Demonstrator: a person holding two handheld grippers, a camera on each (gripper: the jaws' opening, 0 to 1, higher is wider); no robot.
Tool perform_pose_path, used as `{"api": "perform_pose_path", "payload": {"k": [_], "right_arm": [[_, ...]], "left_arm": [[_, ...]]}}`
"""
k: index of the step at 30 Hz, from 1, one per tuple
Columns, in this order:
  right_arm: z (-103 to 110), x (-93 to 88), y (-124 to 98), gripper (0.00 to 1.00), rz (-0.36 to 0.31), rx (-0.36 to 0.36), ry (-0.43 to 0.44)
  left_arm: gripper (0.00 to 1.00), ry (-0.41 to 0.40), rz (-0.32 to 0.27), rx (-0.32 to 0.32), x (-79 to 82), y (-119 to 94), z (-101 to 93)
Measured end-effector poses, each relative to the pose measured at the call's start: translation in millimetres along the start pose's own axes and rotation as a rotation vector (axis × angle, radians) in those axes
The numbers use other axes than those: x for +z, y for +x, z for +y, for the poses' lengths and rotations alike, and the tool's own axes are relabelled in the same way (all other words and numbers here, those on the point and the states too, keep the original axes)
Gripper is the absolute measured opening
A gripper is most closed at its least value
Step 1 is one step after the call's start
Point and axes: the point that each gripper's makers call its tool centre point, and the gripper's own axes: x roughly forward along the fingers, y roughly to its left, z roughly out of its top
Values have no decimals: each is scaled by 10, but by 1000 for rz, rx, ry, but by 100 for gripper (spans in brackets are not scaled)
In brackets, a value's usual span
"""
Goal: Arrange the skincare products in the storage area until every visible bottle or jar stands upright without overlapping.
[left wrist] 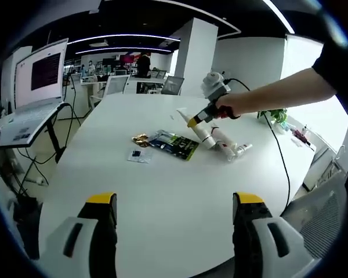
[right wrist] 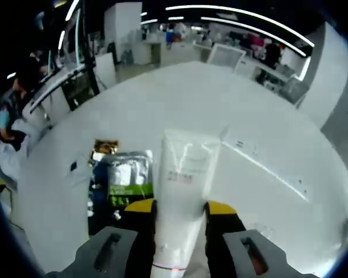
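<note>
The right claw (right wrist: 180, 217) grips a white tube (right wrist: 182, 191) between its jaws, above the desk (right wrist: 261, 110); a green sachet (right wrist: 124, 179) lies just left. The left claw (left wrist: 174, 202) hangs wide (idle). The soft tube could slip or topple when stood.

I can read no text anywhere. The white tube (right wrist: 182, 191) carries faint print too blurred to read, and the green-labelled packet (right wrist: 123, 180) and laptop screen (left wrist: 45, 70) are equally illegible.
</note>
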Motion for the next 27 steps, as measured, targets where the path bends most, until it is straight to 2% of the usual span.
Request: {"api": "perform_pose_path", "payload": {"k": [7,13,15,17,23,27], "right_arm": [[85,6,-290,24,-95,-30,-39],[137,-74,-414,24,-131,-42,-7],[182,-83,-479,24,-152,-46,-27],[203,-82,-522,24,-161,-48,-43],[275,-3,-732,24,-221,-43,-65],[312,14,-865,24,-243,-39,-78]], "left_arm": [[77,32,-4,-14,14,-9,-52],[77,60,-5,-22,23,-8,-83],[78,74,-14,-8,48,-11,-65],[78,94,-49,20,132,-37,-27],[78,97,-62,11,160,-32,-45],[77,144,-47,-9,137,-15,-124]]}}
